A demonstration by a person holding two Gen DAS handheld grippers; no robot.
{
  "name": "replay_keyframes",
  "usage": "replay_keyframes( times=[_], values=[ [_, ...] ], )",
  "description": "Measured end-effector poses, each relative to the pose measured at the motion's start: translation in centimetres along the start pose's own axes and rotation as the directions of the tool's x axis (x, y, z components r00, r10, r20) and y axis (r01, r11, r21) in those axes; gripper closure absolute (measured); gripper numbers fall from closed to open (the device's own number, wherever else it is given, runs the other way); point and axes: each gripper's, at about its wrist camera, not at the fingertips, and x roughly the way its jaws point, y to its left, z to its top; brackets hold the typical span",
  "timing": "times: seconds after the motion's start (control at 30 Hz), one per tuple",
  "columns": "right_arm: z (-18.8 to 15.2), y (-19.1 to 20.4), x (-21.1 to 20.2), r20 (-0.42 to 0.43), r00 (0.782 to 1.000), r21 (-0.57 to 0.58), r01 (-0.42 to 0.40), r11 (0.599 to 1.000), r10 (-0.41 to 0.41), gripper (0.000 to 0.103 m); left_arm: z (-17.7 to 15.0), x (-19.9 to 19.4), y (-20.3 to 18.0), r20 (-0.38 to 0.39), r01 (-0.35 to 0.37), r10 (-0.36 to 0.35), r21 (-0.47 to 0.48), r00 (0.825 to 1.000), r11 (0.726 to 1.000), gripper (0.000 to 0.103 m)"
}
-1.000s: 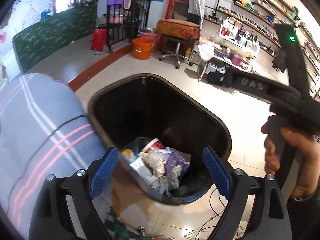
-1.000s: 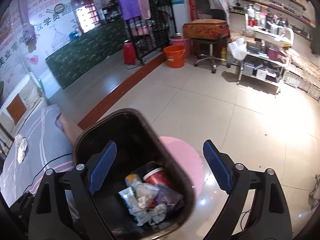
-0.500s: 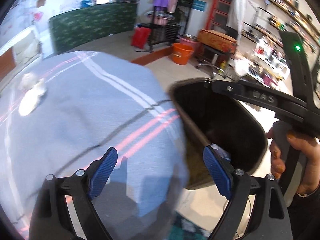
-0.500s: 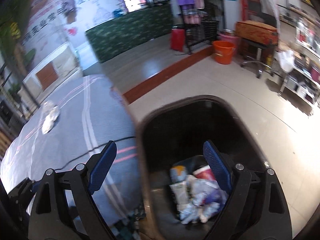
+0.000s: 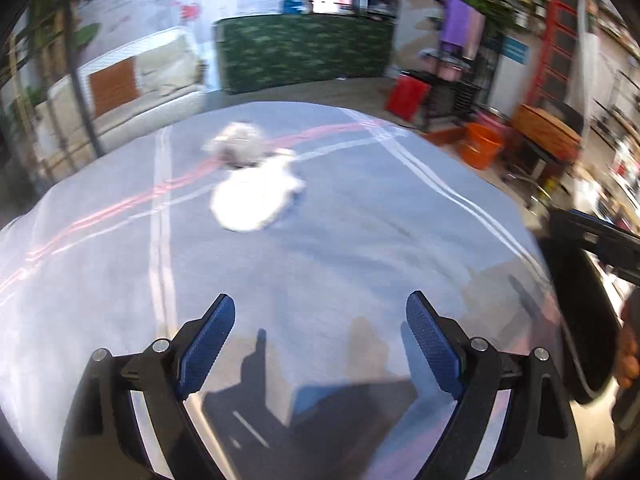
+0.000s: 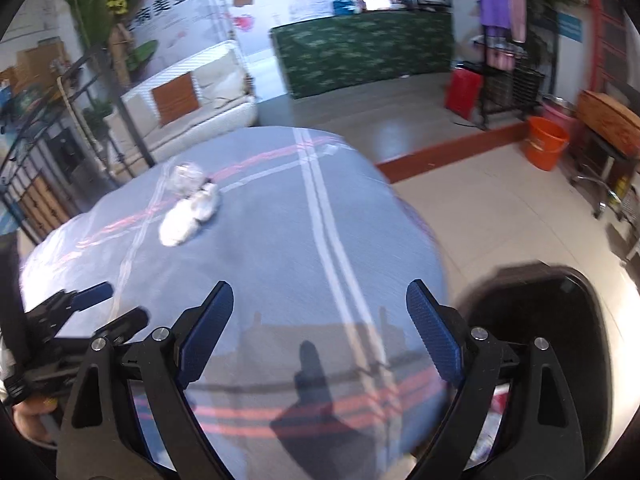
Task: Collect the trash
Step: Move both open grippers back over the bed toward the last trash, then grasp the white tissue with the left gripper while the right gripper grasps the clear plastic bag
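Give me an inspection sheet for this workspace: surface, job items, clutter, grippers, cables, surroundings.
Surface: table under a grey-blue striped cloth.
Job's things: crumpled white trash lies on the cloth's far left part, touching a clear crinkled wrapper behind it; black trash bin stands on the floor off the table's right edge.
Clutter: nothing seen beyond the trash.
Grippers: left gripper open, empty, above the cloth; right gripper open, empty.
Cables: nothing seen.
Surroundings: orange bucket, white sofa, green patterned counter, tiled floor. The left view is motion-blurred.
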Motion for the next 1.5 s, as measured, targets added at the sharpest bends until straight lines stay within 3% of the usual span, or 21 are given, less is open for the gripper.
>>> replay_keyframes(
  times=[0.1,0.2,0.47,0.6,0.63,0.7,0.77,0.9,1.03,1.2,1.3,1.4,1.47,1.5],
  values=[
    [1.3,1.8,0.8,0.012,1.000,-0.043,-0.005,0.999,0.006,0.016,1.8,2.2,2.7,-0.014,-0.043,0.042,-0.033,0.999,0.999,0.019],
    [2.2,2.9,2.1,-0.001,1.000,-0.066,-0.010,0.998,0.010,0.016,3.7,4.7,4.1,-0.048,-0.043,0.040,-0.043,0.998,0.998,0.022],
    [5.5,4.1,6.4,-0.033,0.999,-0.087,-0.010,0.996,0.007,0.016,7.1,10.1,4.2,-0.111,-0.046,0.045,-0.010,0.993,0.999,0.024],
    [6.8,5.0,8.7,-0.051,0.999,-0.097,-0.007,0.995,0.002,0.016,7.3,10.9,4.5,-0.130,-0.073,0.070,-0.018,0.989,0.997,0.056],
    [7.1,5.1,9.3,-0.054,0.999,-0.101,-0.004,0.995,-0.002,0.016,7.1,10.6,4.6,-0.120,-0.075,0.073,-0.012,0.990,0.997,0.060],
    [7.7,5.4,10.3,-0.059,0.998,-0.104,0.001,0.995,-0.007,0.016,6.7,9.9,4.8,-0.106,-0.068,0.066,-0.016,0.992,0.998,0.080],
    [8.3,6.1,11.9,-0.084,0.996,-0.109,-0.014,0.994,0.005,0.016,6.5,9.0,5.6,-0.106,-0.029,0.023,-0.062,0.994,0.998,0.085],
    [9.2,8.3,14.8,-0.124,0.992,-0.135,-0.046,0.990,0.030,0.016,5.2,5.2,7.3,-0.058,0.020,-0.029,-0.152,0.998,0.988,0.085],
    [9.8,11.5,17.2,-0.163,0.985,-0.201,-0.093,0.975,0.061,0.016,4.1,2.0,9.3,0.008,-0.015,0.017,-0.212,1.000,0.977,0.085],
    [10.3,15.4,19.8,-0.191,0.979,-0.293,-0.121,0.948,0.066,0.016,2.9,1.5,10.4,0.002,-0.070,0.073,-0.243,0.997,0.967,0.085],
    [10.9,17.2,21.1,-0.194,0.979,-0.326,-0.125,0.937,0.064,0.016,2.6,1.9,10.8,-0.007,-0.057,0.057,-0.275,0.998,0.960,0.085],
    [11.3,18.7,22.6,-0.191,0.980,-0.359,-0.114,0.926,0.046,0.026,2.4,2.0,11.3,-0.009,-0.051,0.051,-0.294,0.999,0.955,0.085],
    [11.2,19.2,23.5,-0.195,0.980,-0.377,-0.105,0.920,0.032,0.037,2.2,1.9,11.3,-0.011,-0.043,0.042,-0.295,0.999,0.955,0.085],
    [11.1,19.3,24.0,-0.207,0.978,-0.385,-0.103,0.917,0.023,0.048,2.1,1.9,11.3,-0.011,-0.043,0.041,-0.292,0.999,0.955,0.085]
  ],
)
